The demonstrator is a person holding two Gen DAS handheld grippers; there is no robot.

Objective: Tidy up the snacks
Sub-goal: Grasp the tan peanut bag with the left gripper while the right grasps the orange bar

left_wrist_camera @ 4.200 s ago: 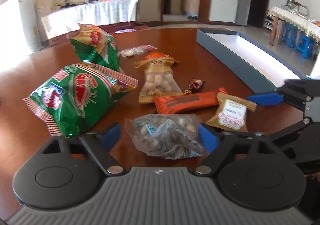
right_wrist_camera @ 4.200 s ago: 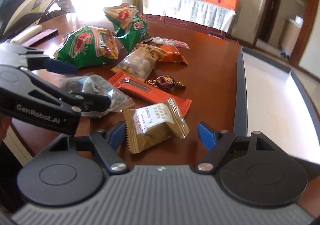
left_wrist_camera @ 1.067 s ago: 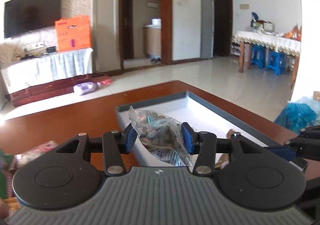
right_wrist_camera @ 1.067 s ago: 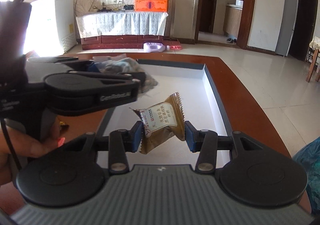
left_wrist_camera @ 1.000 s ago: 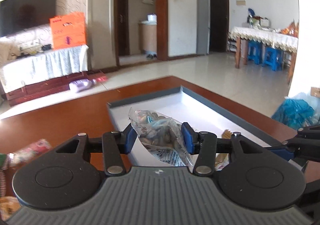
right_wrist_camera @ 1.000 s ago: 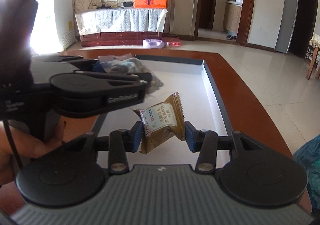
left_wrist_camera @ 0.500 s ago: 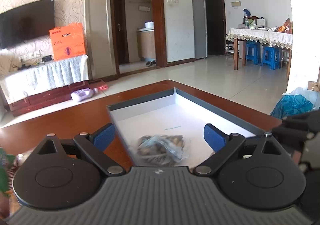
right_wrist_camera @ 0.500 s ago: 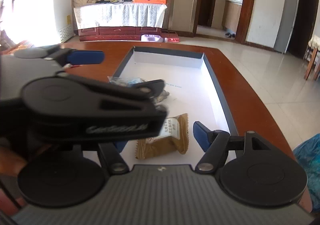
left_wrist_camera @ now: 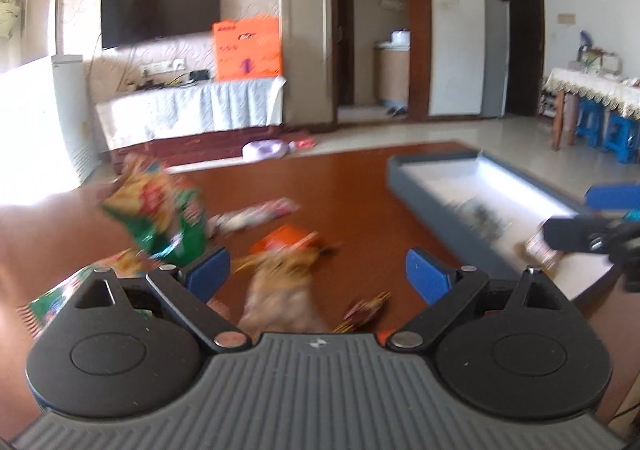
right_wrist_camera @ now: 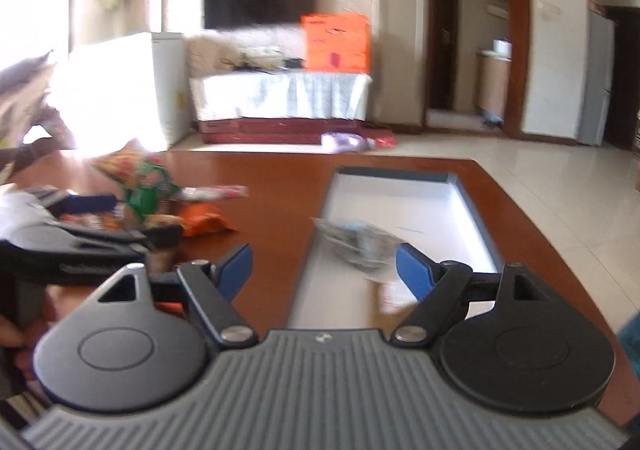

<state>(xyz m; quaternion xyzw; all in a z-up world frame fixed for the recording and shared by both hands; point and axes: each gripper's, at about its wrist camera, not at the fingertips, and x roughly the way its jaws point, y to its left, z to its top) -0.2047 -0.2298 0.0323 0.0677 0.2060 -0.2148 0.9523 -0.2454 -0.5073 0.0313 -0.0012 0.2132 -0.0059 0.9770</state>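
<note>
My left gripper [left_wrist_camera: 318,276] stands wide open over the snack pile on the brown table, holding nothing; a clear nut bag with an orange top [left_wrist_camera: 280,290] lies blurred below the gap. A green chip bag [left_wrist_camera: 160,213] stands to the left, and a dark red candy [left_wrist_camera: 364,308] lies to the right. My right gripper [right_wrist_camera: 326,272] hovers at the near end of the grey tray [right_wrist_camera: 396,173], its jaws opening with nothing between the pads. In the tray lie the clear bag of dark snacks [right_wrist_camera: 360,238] and the brown packet [right_wrist_camera: 388,302].
A pink-and-white wrapper [left_wrist_camera: 256,211] lies behind the pile, and a second green bag [left_wrist_camera: 60,298] sits at the lower left. The right gripper [left_wrist_camera: 592,215] shows at the right edge of the left wrist view. The table's far edge runs behind the tray; beyond is tiled floor.
Both grippers opened and dropped their packets into the tray. The left gripper then swung left, away from the tray to the snack pile. The right gripper shifted slightly left and widened.
</note>
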